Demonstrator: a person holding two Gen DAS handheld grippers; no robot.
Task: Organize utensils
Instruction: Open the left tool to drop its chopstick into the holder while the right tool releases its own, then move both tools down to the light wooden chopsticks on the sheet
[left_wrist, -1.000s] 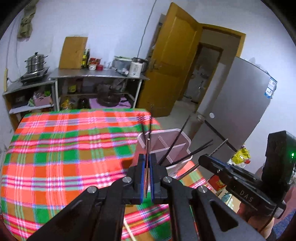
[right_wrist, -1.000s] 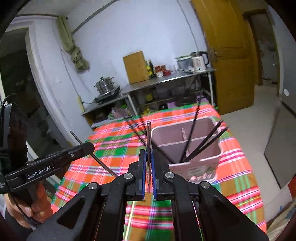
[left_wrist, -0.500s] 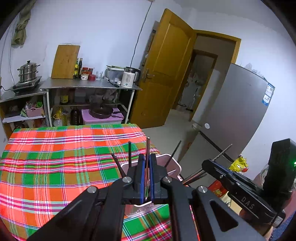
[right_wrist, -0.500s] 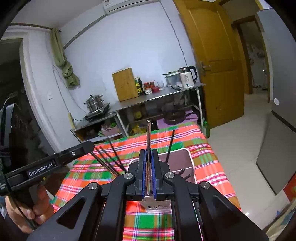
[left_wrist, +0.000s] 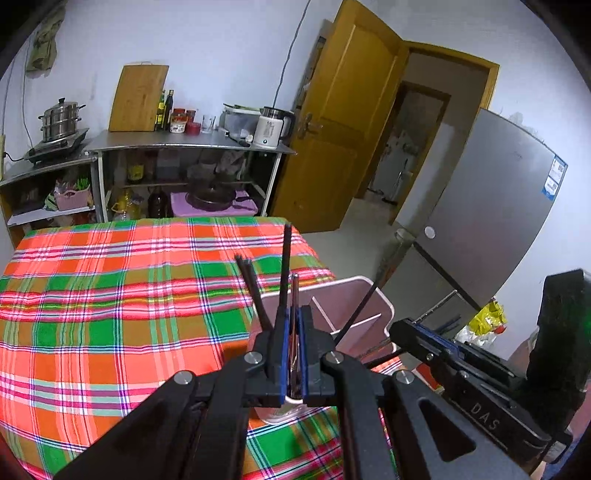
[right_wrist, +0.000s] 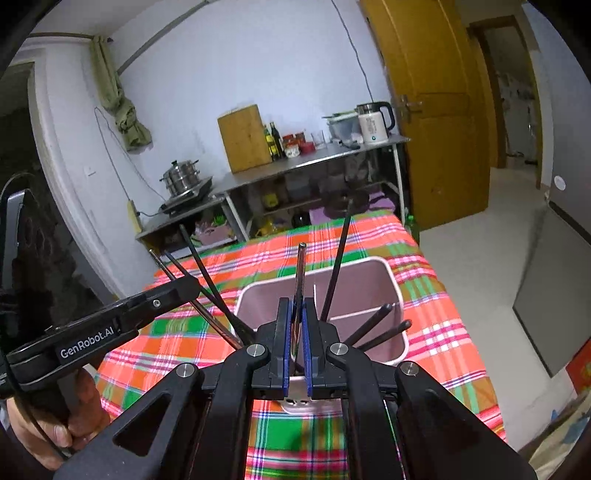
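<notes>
Evidently both grippers carry utensils for the pale pink divided plastic holder (right_wrist: 373, 284) at twelve o'clock: the right gripper (right_wrist: 296, 332) pinches a slim metal rod (right_wrist: 300, 273), the left gripper (left_wrist: 291, 339) a reddish-brown chopstick (left_wrist: 294, 295), held upright to drop among the black chopsticks (right_wrist: 334, 266).

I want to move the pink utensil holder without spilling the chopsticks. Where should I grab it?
Grip the pink utensil holder by its bare right wall, coming from above: the rim there is thin and exposed, while the chopsticks lean out over the other edges.
</notes>
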